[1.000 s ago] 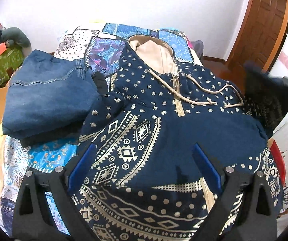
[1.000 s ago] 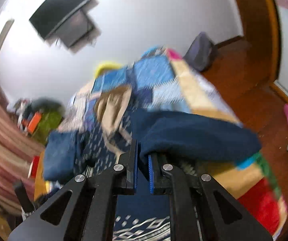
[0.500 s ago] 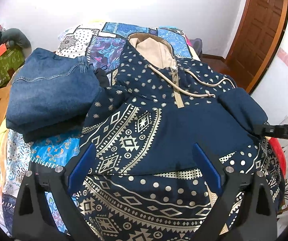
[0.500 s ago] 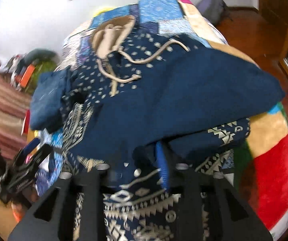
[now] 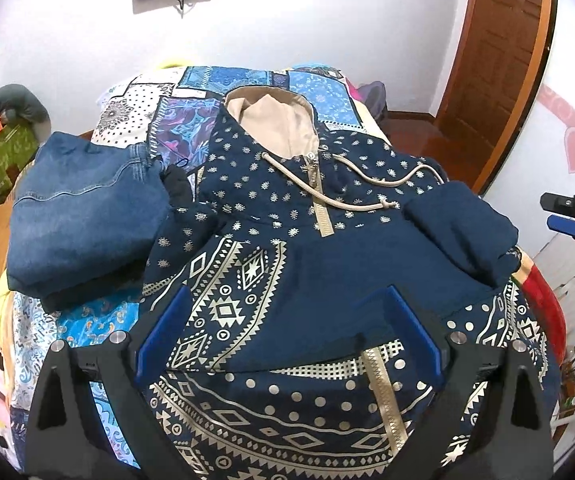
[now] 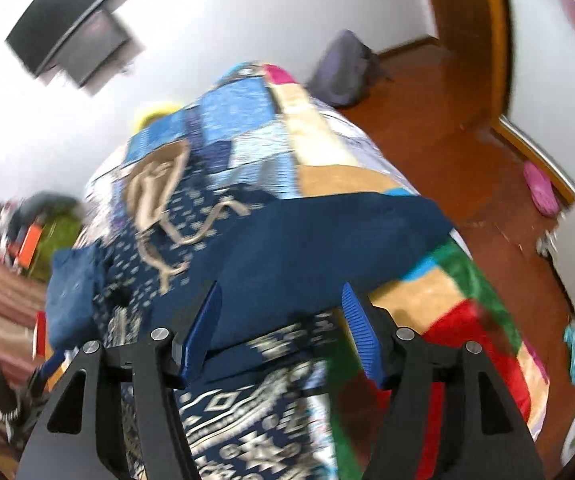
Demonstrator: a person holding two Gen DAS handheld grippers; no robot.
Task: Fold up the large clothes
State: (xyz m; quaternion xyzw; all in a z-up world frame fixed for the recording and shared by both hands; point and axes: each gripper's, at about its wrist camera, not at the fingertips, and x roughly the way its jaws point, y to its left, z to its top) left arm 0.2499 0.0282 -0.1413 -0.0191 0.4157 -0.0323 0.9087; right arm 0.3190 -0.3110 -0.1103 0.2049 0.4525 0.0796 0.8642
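Note:
A navy hoodie [image 5: 287, 256] with gold patterns, a beige hood and a zipper lies face up on the bed. Its right sleeve [image 5: 459, 228] is folded in across the chest. My left gripper [image 5: 287, 332] is open and empty, hovering over the hoodie's lower front. My right gripper [image 6: 283, 320] is open and empty just off the bed's right side, above the folded sleeve [image 6: 327, 240]; it also shows at the right edge of the left wrist view [image 5: 571, 220].
Folded blue jeans [image 5: 83, 208] lie on the bed left of the hoodie. A patchwork bedspread [image 5: 191, 112] covers the bed. A wooden door [image 5: 499, 60] and wood floor [image 6: 467, 160] are to the right, with a grey bag [image 6: 343, 68] by the wall.
My right gripper carried the right sleeve across the hoodie, let go of it and opened, then pulled back to the bed's right side. The left gripper stayed open and hardly moved.

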